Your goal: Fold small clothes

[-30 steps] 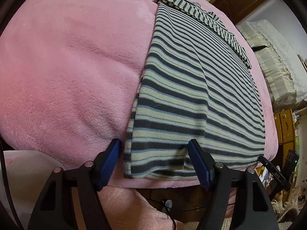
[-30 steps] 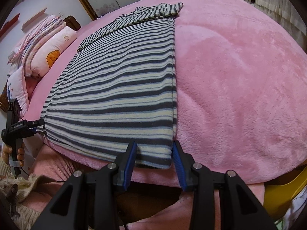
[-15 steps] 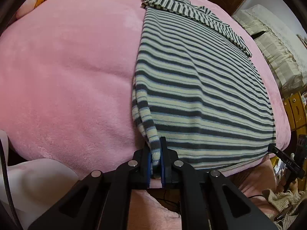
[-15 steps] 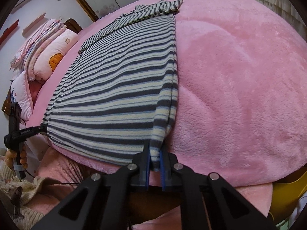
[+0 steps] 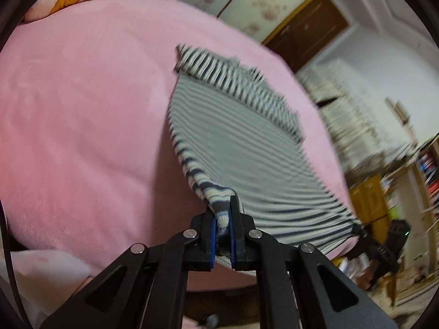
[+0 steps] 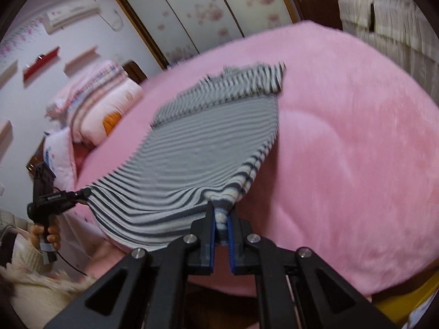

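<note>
Two claws, left claw (image 5: 222,220) and right claw (image 6: 221,220), each pinching striped garment's (image 5: 247,148) near-hem corners.

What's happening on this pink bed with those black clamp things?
A person is folding a striped garment laid on a pink blanket. Each hand holds a clamp tool: the left tool and the right tool are each shut on a near corner of the hem, which is raised off the blanket.
</note>
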`<state>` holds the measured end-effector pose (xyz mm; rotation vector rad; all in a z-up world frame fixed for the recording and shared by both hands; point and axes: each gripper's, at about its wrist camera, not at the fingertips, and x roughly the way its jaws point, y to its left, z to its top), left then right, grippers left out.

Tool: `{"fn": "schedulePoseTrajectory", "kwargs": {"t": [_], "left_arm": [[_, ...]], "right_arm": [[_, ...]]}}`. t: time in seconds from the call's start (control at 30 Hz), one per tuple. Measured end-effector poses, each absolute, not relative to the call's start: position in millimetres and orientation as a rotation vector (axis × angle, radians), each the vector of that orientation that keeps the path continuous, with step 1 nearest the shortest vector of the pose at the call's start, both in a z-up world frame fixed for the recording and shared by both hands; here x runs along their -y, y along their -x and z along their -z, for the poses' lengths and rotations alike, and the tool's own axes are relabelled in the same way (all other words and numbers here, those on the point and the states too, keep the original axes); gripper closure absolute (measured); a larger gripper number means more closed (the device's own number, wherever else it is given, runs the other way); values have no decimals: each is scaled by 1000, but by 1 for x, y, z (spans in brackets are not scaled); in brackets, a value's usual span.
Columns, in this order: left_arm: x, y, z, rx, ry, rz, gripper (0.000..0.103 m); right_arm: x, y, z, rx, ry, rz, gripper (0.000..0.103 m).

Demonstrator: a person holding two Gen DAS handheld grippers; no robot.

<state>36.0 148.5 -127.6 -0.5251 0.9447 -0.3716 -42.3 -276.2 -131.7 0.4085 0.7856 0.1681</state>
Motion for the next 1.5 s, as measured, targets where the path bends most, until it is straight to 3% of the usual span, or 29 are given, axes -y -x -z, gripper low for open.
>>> {"fn": "schedulePoseTrajectory", "kwargs": {"t": [0.33, 0.67, 0.93, 1.37, 1.4, 1.5], "left_arm": [[-146, -101, 53, -800, 633, 346, 98], [-141, -257, 27, -803, 673, 218, 98], [-120, -393, 65, -870, 661, 151, 98], [-99, -542, 198, -1052, 762, -3, 97], [-97, -548, 208, -1063, 784, -11, 96], [-97, -560, 222, -1049, 856, 5, 80]], "right_arm": [[308, -24, 50, -633, -461, -179, 97], [346, -157, 25, -624, -537, -90, 97], [372, -287, 71, -684, -600, 15, 97], [400, -413, 177, -851, -670, 146, 96], [403, -418, 185, -868, -683, 161, 95], [412, -429, 207, -917, -753, 190, 93]]}}
